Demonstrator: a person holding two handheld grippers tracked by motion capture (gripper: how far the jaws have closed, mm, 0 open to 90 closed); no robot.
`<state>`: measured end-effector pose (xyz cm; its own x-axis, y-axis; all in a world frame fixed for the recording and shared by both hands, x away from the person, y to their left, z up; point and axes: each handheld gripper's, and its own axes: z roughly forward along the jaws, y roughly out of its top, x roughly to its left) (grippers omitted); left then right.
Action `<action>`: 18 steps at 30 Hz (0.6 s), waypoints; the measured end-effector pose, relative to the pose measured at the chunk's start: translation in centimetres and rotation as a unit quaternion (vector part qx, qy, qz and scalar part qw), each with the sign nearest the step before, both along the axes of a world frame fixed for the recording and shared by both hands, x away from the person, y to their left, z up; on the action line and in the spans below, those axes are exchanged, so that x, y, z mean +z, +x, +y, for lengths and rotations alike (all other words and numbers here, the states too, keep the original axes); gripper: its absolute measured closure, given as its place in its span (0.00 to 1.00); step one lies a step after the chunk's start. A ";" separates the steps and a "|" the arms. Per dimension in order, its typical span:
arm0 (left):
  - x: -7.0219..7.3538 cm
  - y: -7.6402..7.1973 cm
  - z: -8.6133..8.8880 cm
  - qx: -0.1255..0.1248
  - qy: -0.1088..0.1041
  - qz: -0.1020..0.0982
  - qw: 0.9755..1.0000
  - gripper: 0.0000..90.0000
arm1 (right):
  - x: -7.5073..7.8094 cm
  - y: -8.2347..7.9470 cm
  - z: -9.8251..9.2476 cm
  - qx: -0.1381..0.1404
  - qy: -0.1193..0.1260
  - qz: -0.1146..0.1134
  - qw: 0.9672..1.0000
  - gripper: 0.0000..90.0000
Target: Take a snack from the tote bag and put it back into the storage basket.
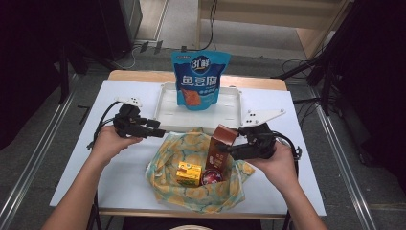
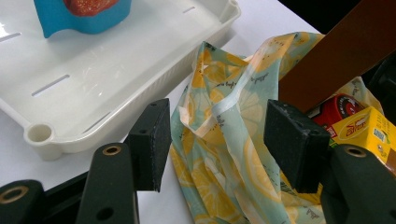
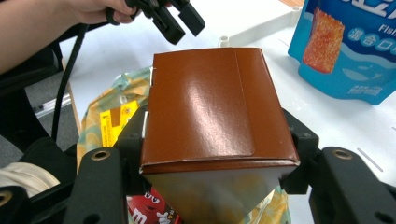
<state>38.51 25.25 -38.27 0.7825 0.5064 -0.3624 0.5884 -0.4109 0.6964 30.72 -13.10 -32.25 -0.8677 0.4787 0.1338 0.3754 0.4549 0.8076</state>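
A yellow lemon-print bag [image 1: 191, 194] lies open on the white table. A brown carton [image 1: 221, 143] stands tilted in its mouth, and my right gripper [image 1: 226, 149] is shut on it. In the right gripper view both jaws press the sides of the brown carton [image 3: 215, 107]. Inside the bag sit a yellow box [image 1: 188, 173] and a red candy pack [image 1: 212, 177]. My left gripper [image 1: 160, 131] is open at the bag's upper left rim. In the left gripper view a fold of the bag [image 2: 224, 154] lies loose between the left gripper's [image 2: 219, 136] spread jaws, untouched by the pads.
A white tray [image 1: 167, 112] lies behind the bag, and a blue snack pouch [image 1: 200, 81] stands upright in it. The white table top [image 1: 119, 182] ends at a wooden edge near the person. Cables trail from both grippers.
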 end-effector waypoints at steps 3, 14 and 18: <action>0.0 0.0 0.0 -0.001 0.000 0.001 1.000 0.47 | 0.5 0.1 -0.2 0.001 0.001 0.005 1.000 0.48; 0.0 0.0 0.0 -0.002 0.000 0.002 1.000 0.46 | 2.4 0.5 -0.8 0.006 0.012 0.006 1.000 0.48; -0.1 0.0 0.0 -0.001 0.002 0.001 1.000 0.46 | 3.4 0.3 -1.0 0.005 0.018 0.004 1.000 0.48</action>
